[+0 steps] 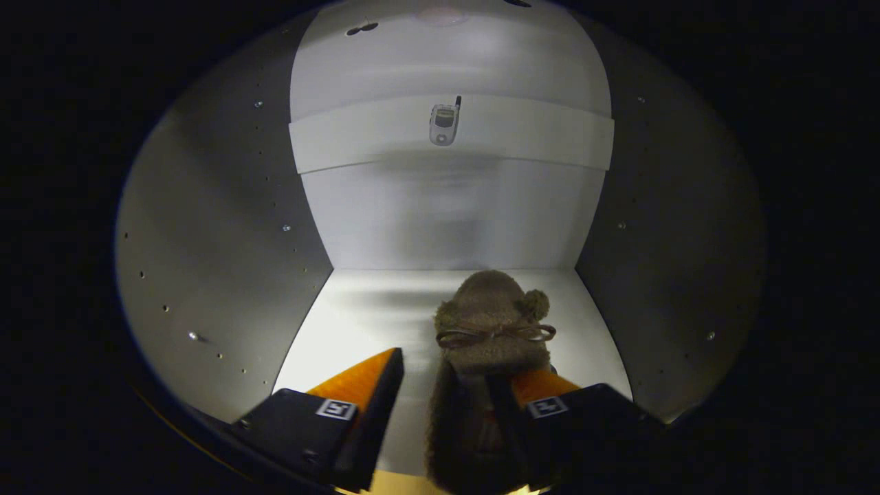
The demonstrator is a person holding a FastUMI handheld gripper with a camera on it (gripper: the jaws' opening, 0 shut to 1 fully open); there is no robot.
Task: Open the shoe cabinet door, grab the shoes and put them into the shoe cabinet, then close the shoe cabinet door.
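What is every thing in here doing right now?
Slipper: lying flat on the cabinet floor, toe toward the back wall, bow on top.
Tool: open; one finger beside the slipper's heel, the other apart from it.
Shoe cabinet: open, with the tool inside it.
Shelf: fixed across the back, above the slipper.

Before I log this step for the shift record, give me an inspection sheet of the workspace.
Surface: pale cabinet floor, lit, bare beside the shoe.
Job's things: brown fuzzy slipper with a bow, lying on the floor inside the shoe cabinet, toe toward the back wall.
Clutter: small phone-like device on the back panel.
Grippers: gripper open, slipper's heel between its fingers.
Cables: nothing seen.
Surroundings: grey side walls with peg holes.
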